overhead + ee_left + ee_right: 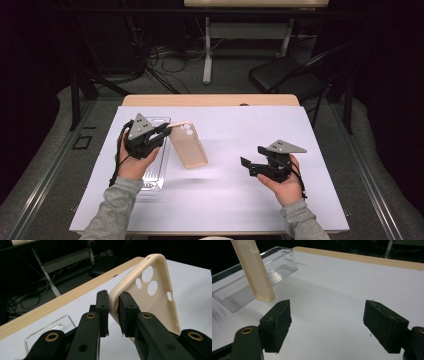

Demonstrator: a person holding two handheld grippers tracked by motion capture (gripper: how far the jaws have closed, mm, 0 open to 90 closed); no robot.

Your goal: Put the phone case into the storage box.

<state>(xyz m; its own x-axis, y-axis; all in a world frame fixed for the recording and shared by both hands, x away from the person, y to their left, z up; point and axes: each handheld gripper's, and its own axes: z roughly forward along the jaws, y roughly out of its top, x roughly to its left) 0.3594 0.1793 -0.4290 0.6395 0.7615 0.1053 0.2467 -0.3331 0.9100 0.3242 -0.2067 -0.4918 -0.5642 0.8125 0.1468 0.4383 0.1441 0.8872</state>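
Note:
A beige phone case (189,146) with camera cut-outs is held up off the white table, its far end tilted up. My left gripper (167,131) is shut on the case's side wall. In the left gripper view the two pads pinch the rim of the case (155,290) at my left gripper (113,302). My right gripper (252,156) hovers over the table's right half, apart from the case. Its jaws stand open with nothing between them at my right gripper (327,322). The case (253,270) hangs at that view's upper left.
A clear plastic tray (155,175) lies on the white table sheet (225,200) under my left hand, seen also as the tray (249,292). The table's wooden far edge (210,100) runs behind. A black chair (285,75) stands beyond the table.

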